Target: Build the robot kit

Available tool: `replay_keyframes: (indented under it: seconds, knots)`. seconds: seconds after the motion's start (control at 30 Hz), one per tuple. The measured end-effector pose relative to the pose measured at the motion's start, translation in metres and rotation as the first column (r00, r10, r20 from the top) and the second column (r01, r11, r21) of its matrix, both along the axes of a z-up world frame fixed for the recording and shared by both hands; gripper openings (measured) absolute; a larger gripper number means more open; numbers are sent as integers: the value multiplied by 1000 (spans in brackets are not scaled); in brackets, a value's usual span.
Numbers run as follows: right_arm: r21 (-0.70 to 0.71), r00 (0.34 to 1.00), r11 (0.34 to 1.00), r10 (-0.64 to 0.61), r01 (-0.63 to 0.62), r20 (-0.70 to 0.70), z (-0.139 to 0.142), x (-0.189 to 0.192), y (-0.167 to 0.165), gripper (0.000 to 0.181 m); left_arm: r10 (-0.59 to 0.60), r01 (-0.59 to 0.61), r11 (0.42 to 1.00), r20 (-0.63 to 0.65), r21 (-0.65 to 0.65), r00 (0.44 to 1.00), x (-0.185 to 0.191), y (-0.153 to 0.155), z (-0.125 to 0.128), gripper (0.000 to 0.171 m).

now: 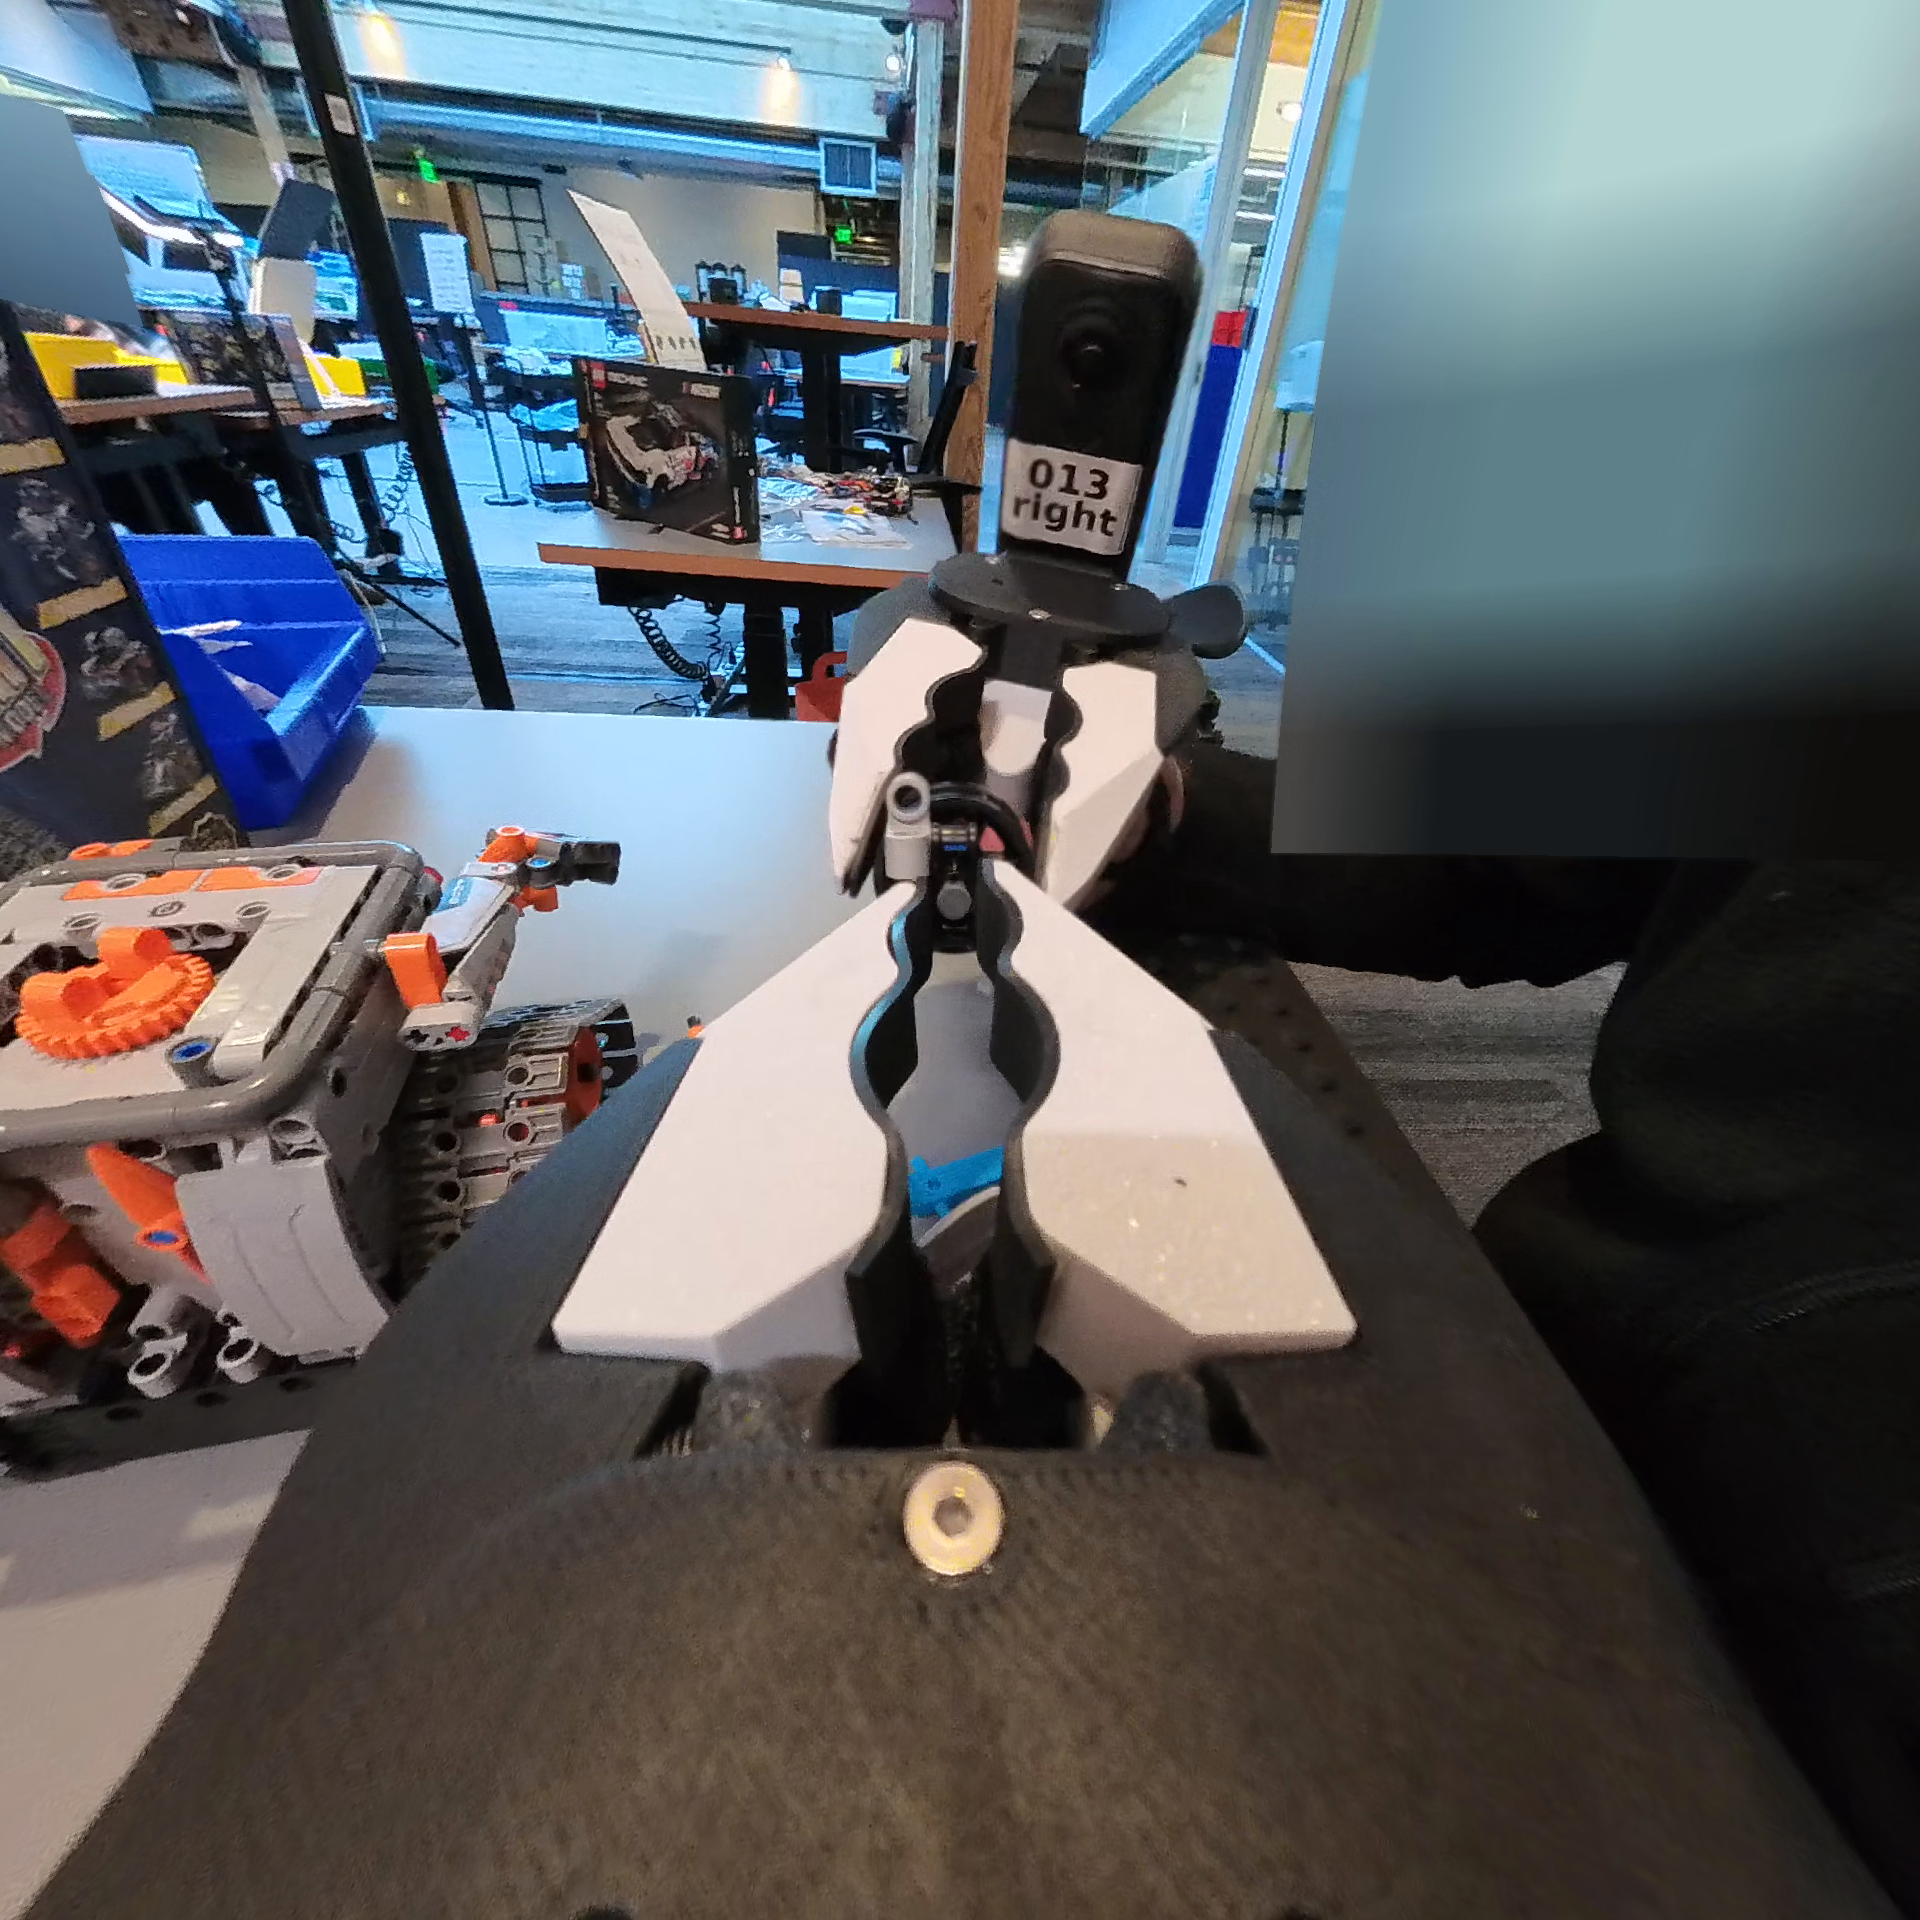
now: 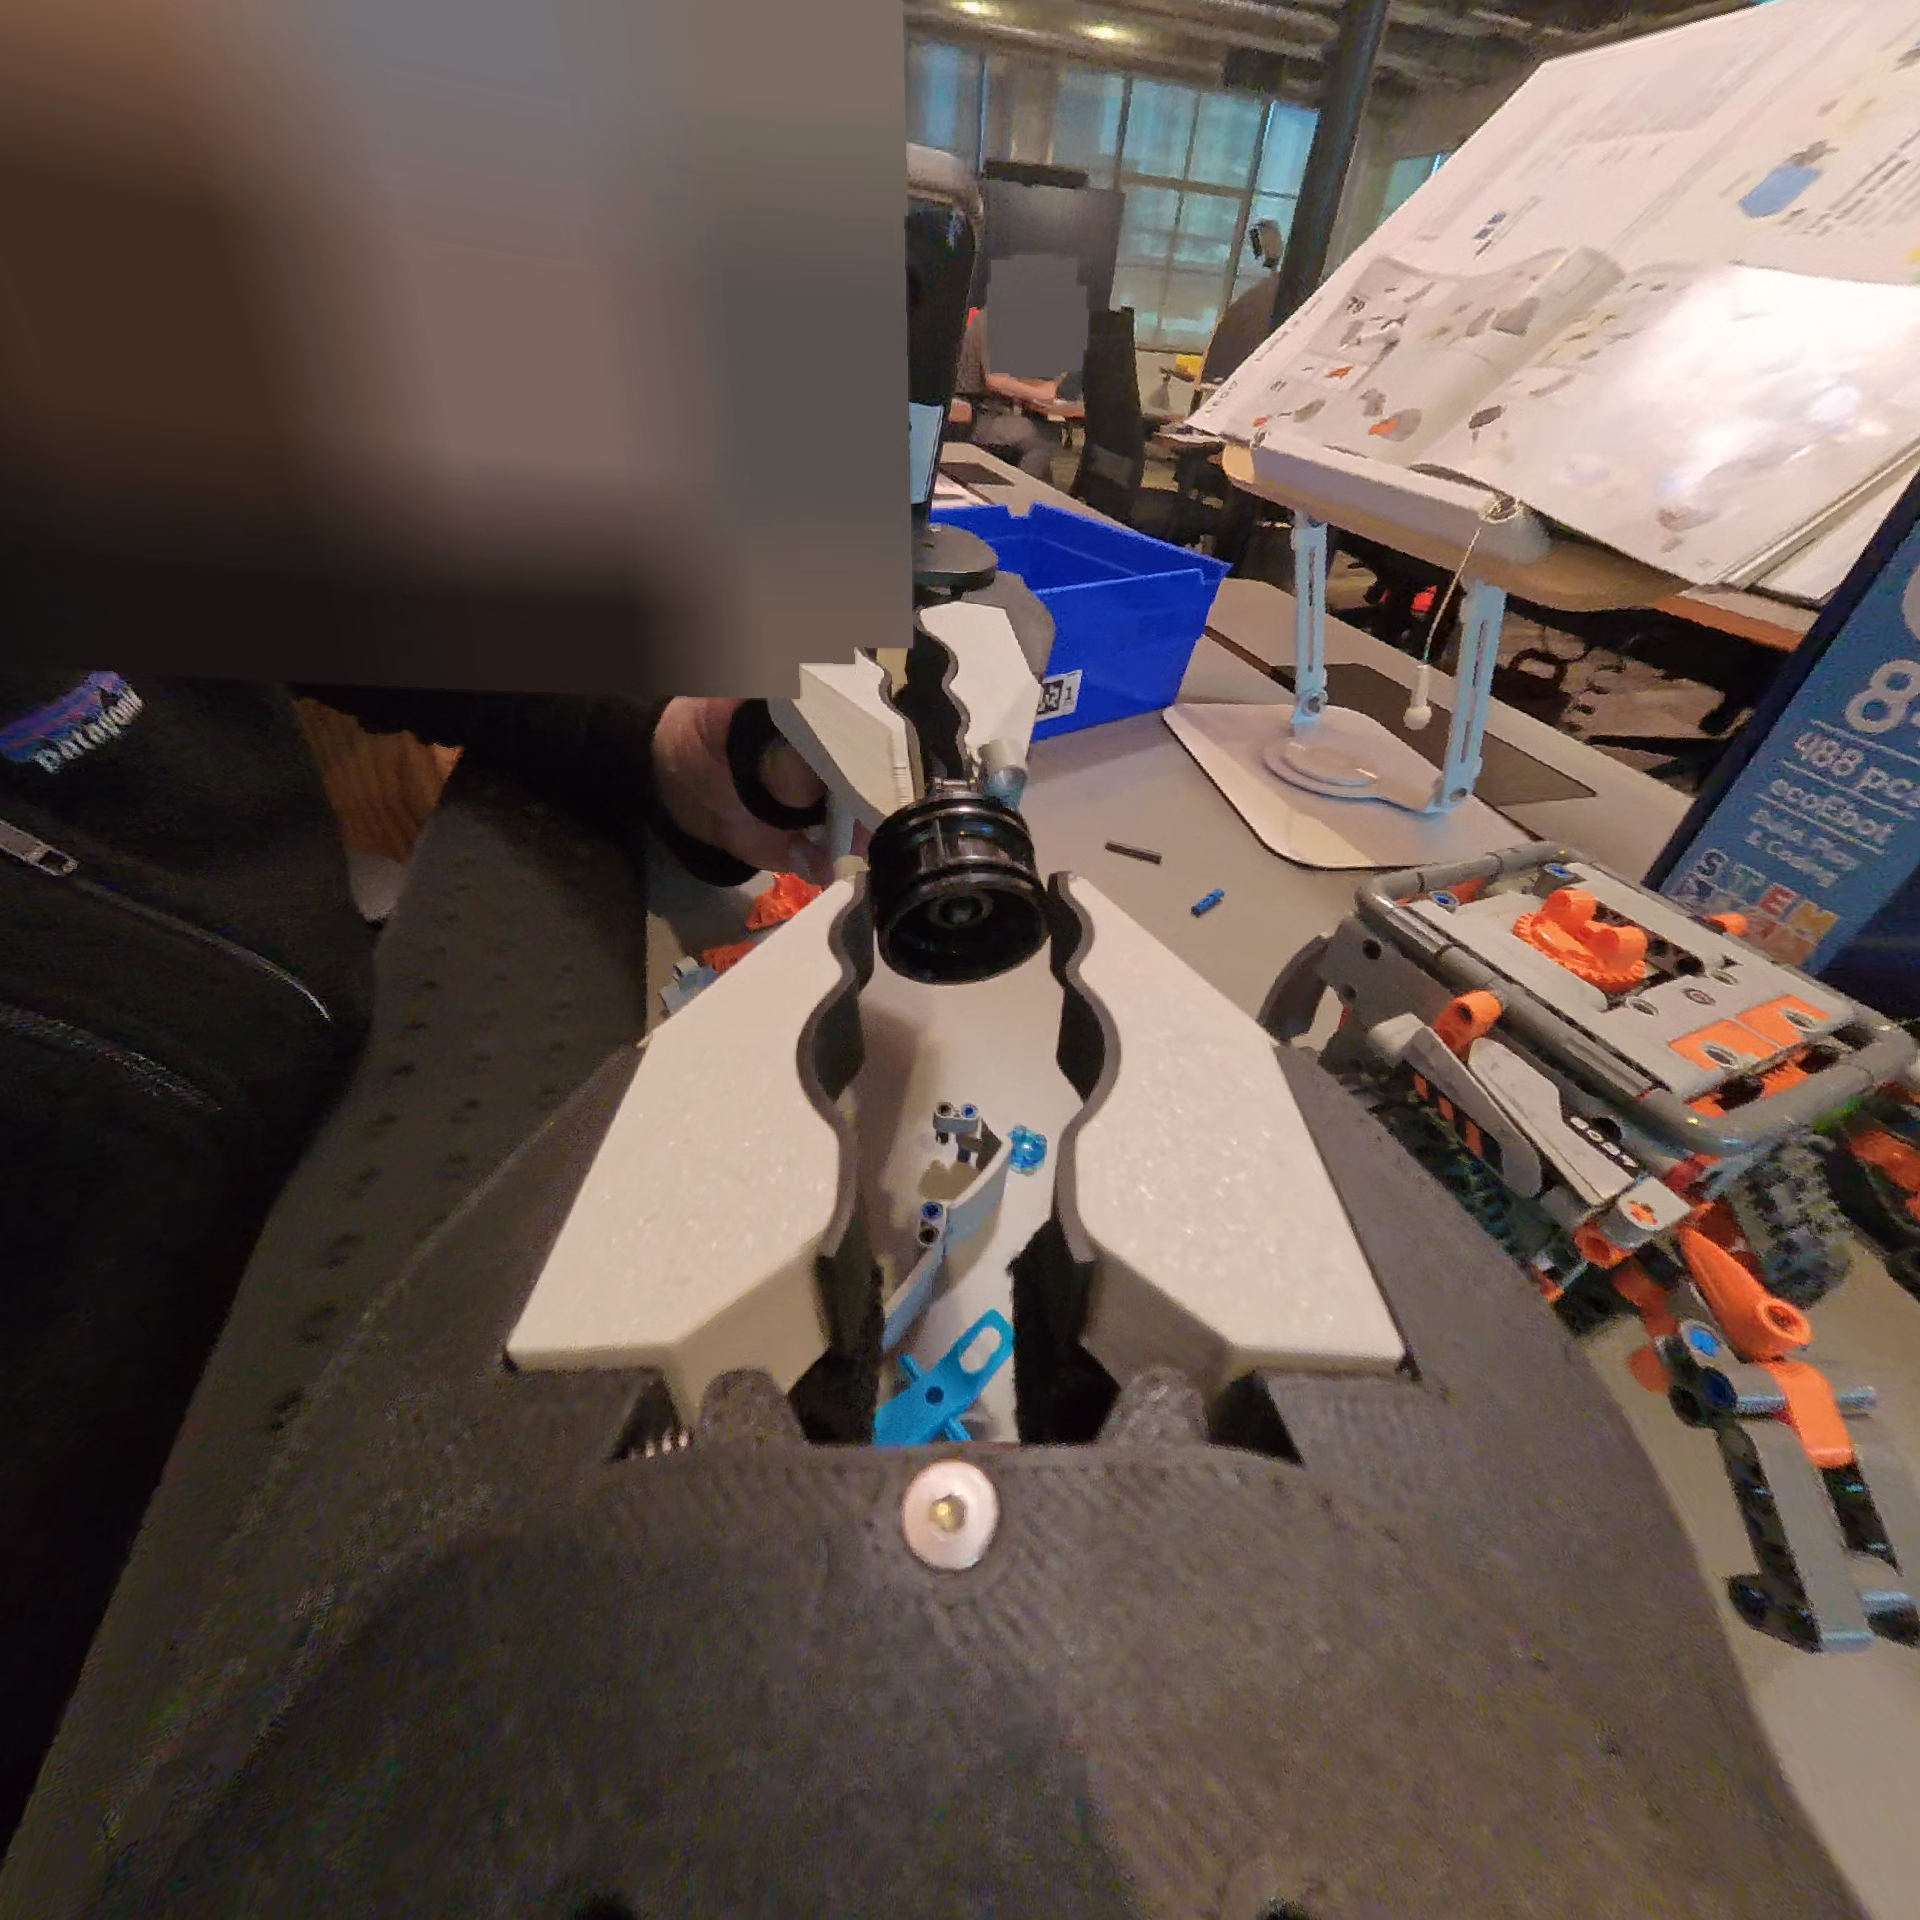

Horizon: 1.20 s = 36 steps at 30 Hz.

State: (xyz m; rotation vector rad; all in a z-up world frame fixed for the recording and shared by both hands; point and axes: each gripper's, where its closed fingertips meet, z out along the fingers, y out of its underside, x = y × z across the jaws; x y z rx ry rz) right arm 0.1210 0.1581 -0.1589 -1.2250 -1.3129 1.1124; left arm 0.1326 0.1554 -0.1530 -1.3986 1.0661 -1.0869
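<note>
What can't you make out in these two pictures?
Left wrist view: black wheel, hidden mostly behind the left claw.
Right wrist view: person, upper body covered by a blur patch.
Right wrist view: grey-orange brick model, cut off by the right edge.
Right wrist view: blue part, partly hidden under the right claw.

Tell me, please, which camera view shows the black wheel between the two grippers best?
The right wrist view: the black wheel faces the camera, its rim and hub plain between the right gripper fingertips. In the left wrist view only a sliver of it shows behind the left gripper and a small grey connector.
</note>
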Motion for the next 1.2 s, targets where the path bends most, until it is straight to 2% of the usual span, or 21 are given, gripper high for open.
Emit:
replay_keyframes:
  seconds: [0.4, 0.53, 0.67, 0.73, 0.8, 0.9, 0.97, 1.0, 1.07, 1.2]
  knots:
    - [106, 999, 994, -30, 25, 45, -2, 5, 2, 30, -39, 42, 995, 38, -87, 999, -2, 0, 0, 4]
    - [230, 994, 970, -92, 75, 65, -2, 4, 0, 30, -27, 30, 994, 32, -102, 999, -4, -2, 2, 4]
    - [330, 982, 936, -164, 125, 93, -4, 5, 2, 30, -37, 46, 984, 57, -175, 998, -5, -1, -1, 4]
    - [305, 988, 947, -129, 96, 90, -4, 6, -2, 30, -47, 55, 983, 50, -176, 998, -4, -5, 0, 4]
    - [222, 995, 974, -64, 46, 72, -3, 6, -7, 30, -58, 65, 983, 49, -169, 997, -3, -9, 1, 3]
    - [81, 998, 996, 32, -36, 55, -4, 7, -9, 30, -51, 52, 992, 13, -116, 999, -2, -10, -1, 3]
    - [-60, 992, 990, 127, -125, 22, -5, 9, -14, 30, -34, 33, 999, -47, -24, 998, 0, -14, -2, 3]
    - [-80, 990, 987, 139, -138, 13, -5, 9, -15, 30, -31, 30, 999, -50, -15, 998, 0, -14, -1, 3]
    - [-49, 993, 992, 118, -117, 27, -7, 8, -13, 30, -27, 26, 999, -50, -31, 998, -1, -12, -4, 3]
    - [202, 994, 979, -47, 25, 101, -11, 7, -6, 30, -52, 54, 985, 19, -161, 998, -3, -8, -7, 3]
